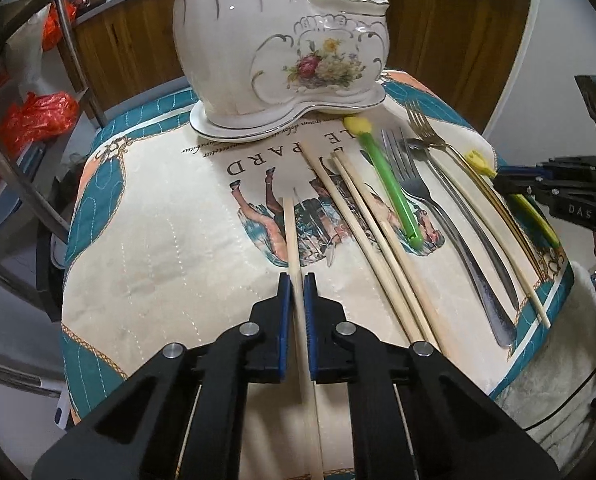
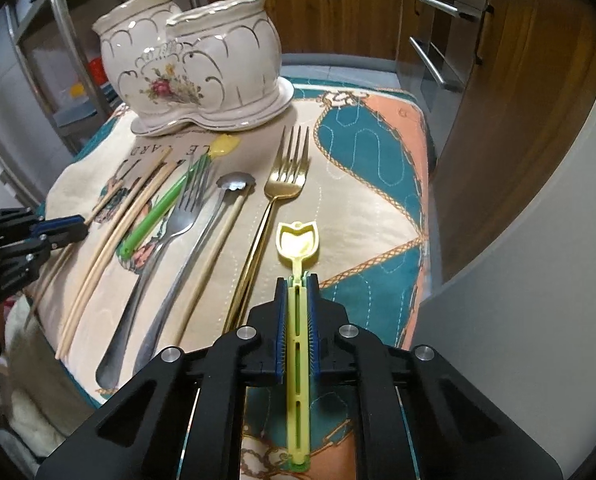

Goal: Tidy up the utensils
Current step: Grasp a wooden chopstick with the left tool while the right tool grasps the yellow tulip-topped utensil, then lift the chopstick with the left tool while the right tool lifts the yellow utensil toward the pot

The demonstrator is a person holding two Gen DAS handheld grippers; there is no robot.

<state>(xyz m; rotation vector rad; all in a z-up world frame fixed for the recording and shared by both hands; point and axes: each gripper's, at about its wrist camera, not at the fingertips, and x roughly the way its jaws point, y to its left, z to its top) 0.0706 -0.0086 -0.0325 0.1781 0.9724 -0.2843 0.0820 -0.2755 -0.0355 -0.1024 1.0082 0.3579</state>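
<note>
My left gripper [image 1: 297, 280] is shut on a wooden chopstick [image 1: 292, 236] that points toward the white floral ceramic holder [image 1: 274, 44]. My right gripper [image 2: 297, 280] is shut on the handle of a yellow-green plastic spoon [image 2: 298, 240]. On the printed cloth lie two more chopsticks [image 1: 361, 216], a green utensil with a yellow tip [image 1: 385, 176], a steel fork [image 1: 425, 204], a steel spoon [image 2: 194, 256], a gold fork [image 2: 278, 188] and another chopstick [image 2: 214, 256]. The holder also shows in the right wrist view [image 2: 194, 60], at the far left of the cloth.
The cloth [image 1: 170, 248] covers a small table with edges close on all sides. Wooden cabinets [image 2: 337, 4] stand behind. A metal rack with orange bags [image 1: 38, 116] is at the left. A white curved wall [image 2: 537, 240] is at the right.
</note>
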